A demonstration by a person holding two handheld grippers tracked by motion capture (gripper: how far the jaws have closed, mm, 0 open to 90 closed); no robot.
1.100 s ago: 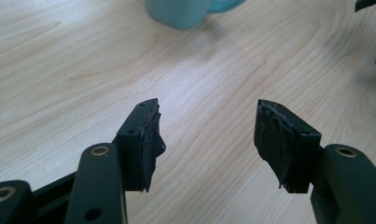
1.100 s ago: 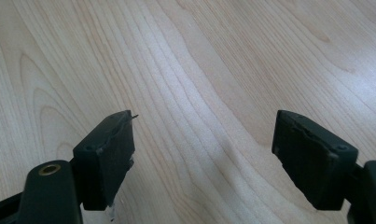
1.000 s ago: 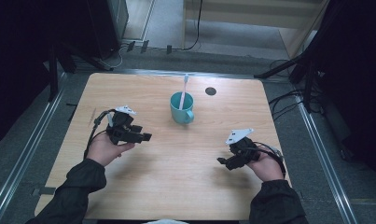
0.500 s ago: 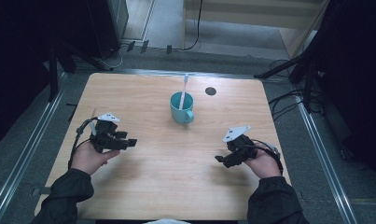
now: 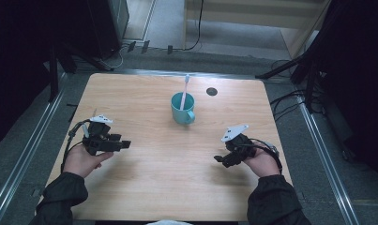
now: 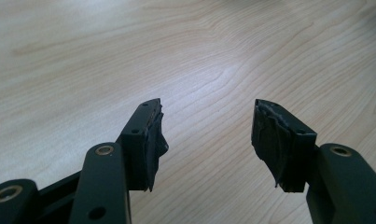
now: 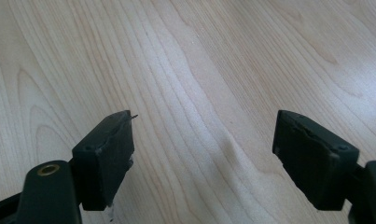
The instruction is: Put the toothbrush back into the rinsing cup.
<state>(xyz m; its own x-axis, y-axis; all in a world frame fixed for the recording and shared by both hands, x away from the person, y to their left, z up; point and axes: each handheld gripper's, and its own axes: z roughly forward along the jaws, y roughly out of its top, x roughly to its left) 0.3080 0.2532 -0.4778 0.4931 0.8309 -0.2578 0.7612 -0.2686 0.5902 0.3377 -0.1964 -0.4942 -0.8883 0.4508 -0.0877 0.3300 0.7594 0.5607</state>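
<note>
high view: teal mug with a pink toothbrush standing in it; our left gripper and right gripper sit well short of the mug, either side.
left gripper view: jaws spread, holding nothing, bare table.
right gripper view: jaws wide, empty too.
progress: we reckon the toothbrush is already parked, not much left.

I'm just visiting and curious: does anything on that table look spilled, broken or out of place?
Nothing spilled or askew. The teal mug stands upright with a pink toothbrush leaning in it. The one oddity: the left gripper has frayed, peeling black padding on its jaws.
</note>
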